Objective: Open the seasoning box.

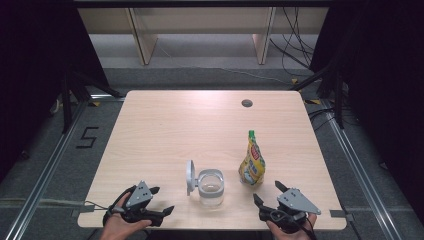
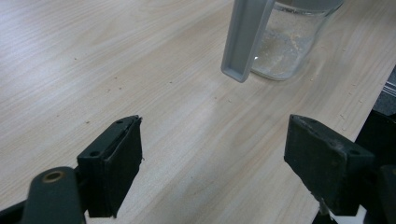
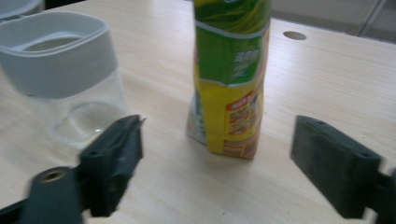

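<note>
A clear glass jar [image 1: 210,187] with a grey rim stands near the table's front edge, its grey lid [image 1: 190,176] flipped open to its left. Just right of it a yellow and green pouch [image 1: 252,162] stands upright. My left gripper [image 1: 163,199] rests at the front left, open, with the jar [image 2: 285,46] and lid [image 2: 245,37] ahead of its empty jaws [image 2: 215,140]. My right gripper [image 1: 266,192] sits at the front right, open, a little short of the pouch [image 3: 231,70]. Nothing lies between its jaws [image 3: 218,128], and the jar [image 3: 60,65] is off to its left.
The light wooden table [image 1: 175,125] has a round cable hole [image 1: 246,103] at the back right. Fine crumbs dot the wood near the jar. Beyond the table are wooden furniture legs [image 1: 142,42] and cables [image 1: 295,45] on the grey floor.
</note>
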`<state>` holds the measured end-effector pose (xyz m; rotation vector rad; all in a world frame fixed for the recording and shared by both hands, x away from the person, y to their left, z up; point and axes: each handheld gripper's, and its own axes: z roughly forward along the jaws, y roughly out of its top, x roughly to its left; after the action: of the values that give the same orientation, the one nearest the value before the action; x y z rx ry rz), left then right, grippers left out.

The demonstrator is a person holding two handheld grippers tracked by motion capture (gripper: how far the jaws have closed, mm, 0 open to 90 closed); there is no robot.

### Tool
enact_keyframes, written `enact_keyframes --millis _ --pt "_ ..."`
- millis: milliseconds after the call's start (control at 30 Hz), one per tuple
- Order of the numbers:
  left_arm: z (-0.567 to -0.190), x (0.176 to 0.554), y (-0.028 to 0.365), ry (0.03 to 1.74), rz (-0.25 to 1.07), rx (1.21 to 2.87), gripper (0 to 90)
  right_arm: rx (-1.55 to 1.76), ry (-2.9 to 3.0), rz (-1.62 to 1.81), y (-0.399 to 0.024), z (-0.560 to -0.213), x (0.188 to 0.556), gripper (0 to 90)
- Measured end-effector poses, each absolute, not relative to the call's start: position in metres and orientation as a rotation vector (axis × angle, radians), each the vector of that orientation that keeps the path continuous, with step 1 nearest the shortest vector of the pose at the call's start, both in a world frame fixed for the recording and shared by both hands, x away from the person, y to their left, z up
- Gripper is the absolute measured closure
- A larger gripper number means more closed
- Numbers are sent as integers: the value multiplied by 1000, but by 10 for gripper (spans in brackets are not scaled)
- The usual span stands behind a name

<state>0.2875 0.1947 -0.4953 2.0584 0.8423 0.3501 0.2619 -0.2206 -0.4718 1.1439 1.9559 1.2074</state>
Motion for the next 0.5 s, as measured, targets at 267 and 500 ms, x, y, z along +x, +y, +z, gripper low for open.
enact_keyframes --millis 267,500 --pt "-495 288 194 823 338 2096 193 1150 1933 1262 -210 -480 277 156" --pt "-495 289 195 824 346 2107 194 1139 1862 1260 -209 -485 293 158"
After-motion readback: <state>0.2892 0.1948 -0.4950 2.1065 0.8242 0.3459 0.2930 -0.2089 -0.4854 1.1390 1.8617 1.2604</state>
